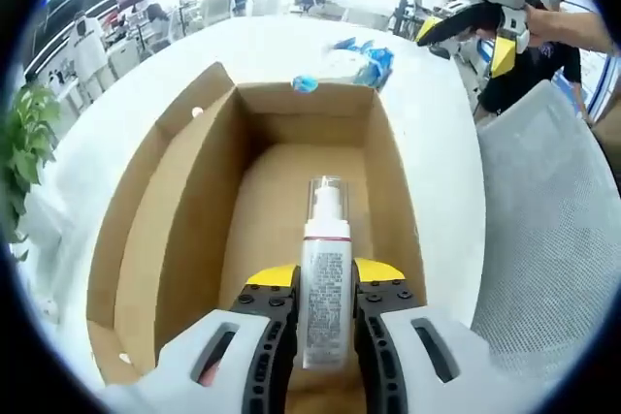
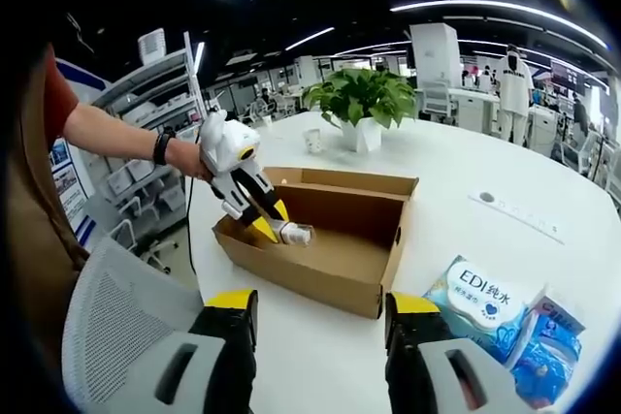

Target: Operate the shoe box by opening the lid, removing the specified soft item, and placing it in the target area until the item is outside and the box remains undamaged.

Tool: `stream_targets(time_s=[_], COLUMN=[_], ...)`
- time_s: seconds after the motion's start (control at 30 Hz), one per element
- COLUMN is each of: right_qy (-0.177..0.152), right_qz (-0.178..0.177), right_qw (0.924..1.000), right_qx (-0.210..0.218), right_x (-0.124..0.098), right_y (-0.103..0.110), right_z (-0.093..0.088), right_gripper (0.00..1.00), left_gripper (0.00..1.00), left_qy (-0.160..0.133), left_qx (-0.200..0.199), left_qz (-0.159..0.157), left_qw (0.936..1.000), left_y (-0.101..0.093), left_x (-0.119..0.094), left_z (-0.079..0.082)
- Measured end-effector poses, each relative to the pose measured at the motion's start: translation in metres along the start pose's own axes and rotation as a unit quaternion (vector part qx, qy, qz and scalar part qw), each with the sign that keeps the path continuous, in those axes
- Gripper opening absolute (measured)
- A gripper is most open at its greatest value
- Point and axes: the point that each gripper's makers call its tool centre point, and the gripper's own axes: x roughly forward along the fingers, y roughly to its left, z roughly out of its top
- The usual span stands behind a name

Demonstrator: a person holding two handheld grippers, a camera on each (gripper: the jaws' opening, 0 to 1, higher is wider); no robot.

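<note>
While the box (image 1: 291, 191) sits open on the white surface (image 1: 437, 133), the left tool (image 1: 325, 312) grips a white pump bottle (image 1: 325, 278) between its jaws, just above the cardboard floor. From the right tool's (image 2: 320, 312) camera, that left tool (image 2: 243, 181) dips into the near end of the box (image 2: 330, 239), bottle (image 2: 294, 233) at its tips. Jaws of the right tool stand wide, holding nothing, short of the box. Blue-and-white packets (image 2: 485, 302) lie to its right; a plant (image 2: 364, 99) stands beyond.
</note>
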Motion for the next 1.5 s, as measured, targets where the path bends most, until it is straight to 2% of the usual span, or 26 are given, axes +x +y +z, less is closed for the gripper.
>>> stream_targets(time_s=[0.37, 0.53, 0.67, 1.03, 1.23, 1.37, 1.5], right_qy=[-0.012, -0.012, -0.017, -0.018, -0.03, -0.027, -0.031], right_qz=[0.009, 0.023, 0.033, 0.067, 0.11, 0.132, 0.151], right_qw=[0.9998, 0.9994, 0.9988, 0.996, 0.9913, 0.9879, 0.9855], right_qx=[-0.013, -0.024, -0.032, -0.056, -0.066, -0.077, -0.07], right_x=[-0.002, 0.001, 0.002, 0.006, 0.004, 0.003, 0.002], right_y=[0.003, 0.008, 0.01, 0.013, 0.03, 0.038, 0.044], right_z=[0.012, 0.019, 0.029, 0.042, 0.049, 0.048, 0.05], right_gripper=[0.47, 0.47, 0.47, 0.48, 0.48, 0.44, 0.4], left_gripper=[0.19, 0.2, 0.2, 0.2, 0.2, 0.2, 0.2], left_qy=[-0.043, -0.072, -0.082, -0.096, -0.104, -0.111, -0.102], left_qx=[0.013, 0.003, 0.012, 0.048, 0.061, 0.061, 0.076], left_qz=[-0.026, -0.046, -0.064, -0.124, -0.149, -0.169, -0.188], left_qw=[0.9987, 0.9964, 0.9945, 0.9865, 0.9814, 0.9774, 0.9739], left_y=[-0.02, -0.03, -0.04, -0.075, -0.088, -0.095, -0.105], left_x=[-0.009, -0.013, -0.015, -0.021, -0.028, -0.033, -0.035], left_z=[0.039, 0.058, 0.068, 0.09, 0.101, 0.108, 0.106])
